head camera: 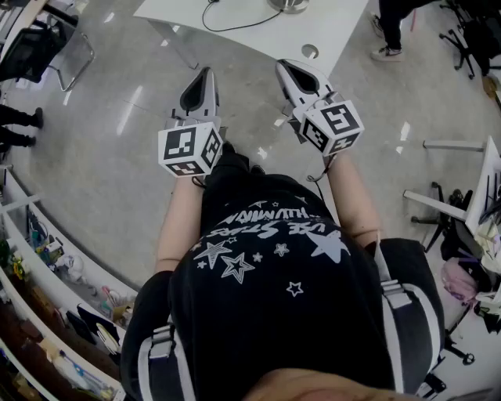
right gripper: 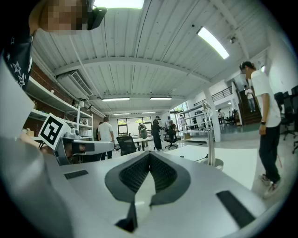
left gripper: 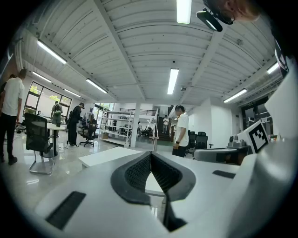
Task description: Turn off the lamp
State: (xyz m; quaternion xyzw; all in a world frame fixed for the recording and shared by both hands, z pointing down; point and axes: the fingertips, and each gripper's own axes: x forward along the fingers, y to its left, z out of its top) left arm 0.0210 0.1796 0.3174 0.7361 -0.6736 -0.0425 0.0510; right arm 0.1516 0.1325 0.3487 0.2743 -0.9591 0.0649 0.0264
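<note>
While I'm holding left hand-held gripper (head camera: 206,75) and right hand-held gripper (head camera: 285,67) clenched, empty, lamp (right gripper: 209,139) is standing upright ahead, nearer right.

**Table ahead, shelving to the left**

Head view, clock directions taken from the person. At twelve o'clock: table (head camera: 258,31), with lamp (head camera: 290,5) standing on it and cable (head camera: 227,23) lying just left of the lamp. Nearer than the table, side by side over the floor (head camera: 102,157): left gripper (head camera: 207,72) at eleven, right gripper (head camera: 283,64) at one, close to the table's near edge and well apart from the lamp. At ten: chair (head camera: 39,51). At eight: shelving (head camera: 47,266). At one, past the table: standing person (head camera: 389,31).
</note>
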